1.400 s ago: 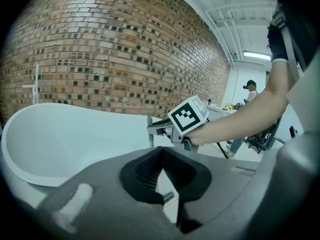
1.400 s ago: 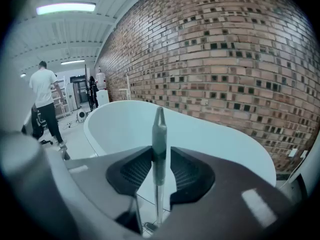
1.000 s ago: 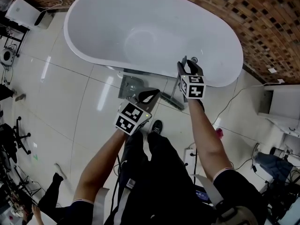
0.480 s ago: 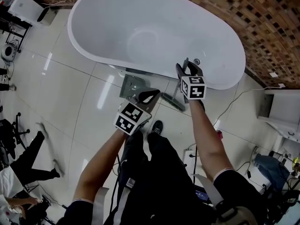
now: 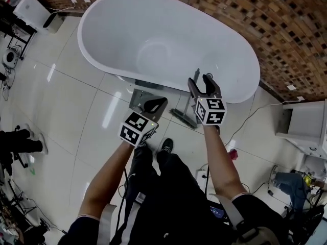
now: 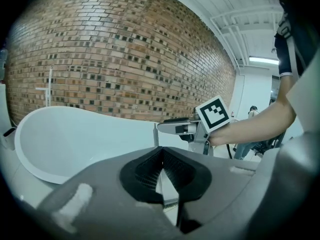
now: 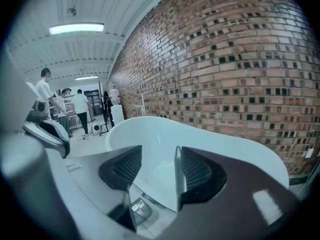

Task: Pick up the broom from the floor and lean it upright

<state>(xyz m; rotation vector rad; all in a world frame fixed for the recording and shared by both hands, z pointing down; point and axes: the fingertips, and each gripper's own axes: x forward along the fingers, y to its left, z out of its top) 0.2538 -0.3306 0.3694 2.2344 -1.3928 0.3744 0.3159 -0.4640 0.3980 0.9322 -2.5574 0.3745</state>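
Here, head view: broom (image 5: 184,117) upright, head on the floor, handle against the near rim of the bathtub (image 5: 117,24). Left gripper view: left gripper (image 6: 161,151) jaws closed, nothing held. Right gripper view: right gripper (image 7: 160,156) jaws, just opening, stand apart; handle between them, beside the right pad.

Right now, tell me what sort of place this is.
Likely a bathroom mock-up in a lab or workshop: white oval freestanding bathtub, red-brown brick wall, glossy white tiled floor, with loose cables trailing around.
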